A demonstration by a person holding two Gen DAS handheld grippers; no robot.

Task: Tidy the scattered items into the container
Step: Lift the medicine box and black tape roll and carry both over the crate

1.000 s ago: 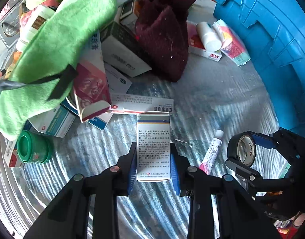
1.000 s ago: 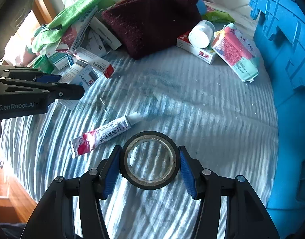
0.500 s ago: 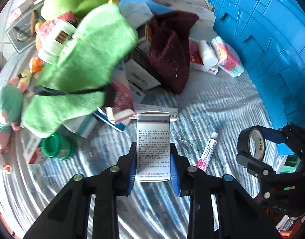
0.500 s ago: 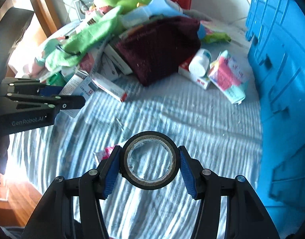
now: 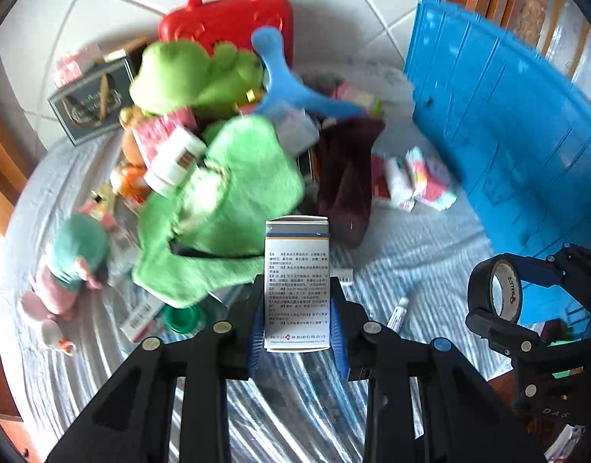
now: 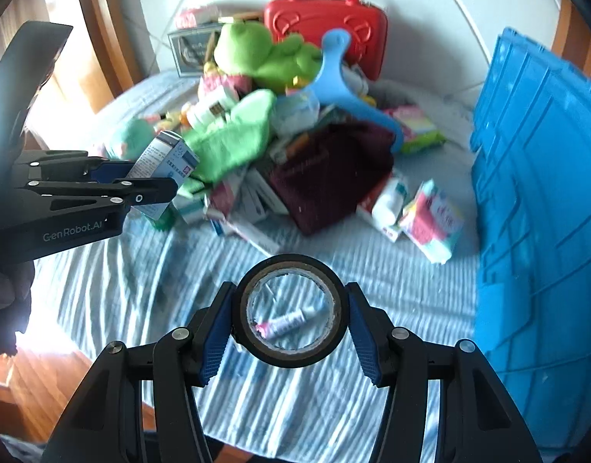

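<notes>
While the left wrist view looks down over the bed, the left gripper [image 5: 297, 326] pinches a medicine box [image 5: 297, 285] by its two broad faces, low on the box; thin card, light, likely to crush if squeezed harder. At right stands the blue crate [image 5: 507, 146], apart from the pile.

From the right wrist view, the right gripper [image 6: 291, 316] clamps a roll of black tape [image 6: 291, 310] across its outer rim: stiff, light, smooth-sided, so it may slip. A small tube [image 6: 283, 322] lies on the striped sheet [image 6: 121, 289] below it.
</notes>
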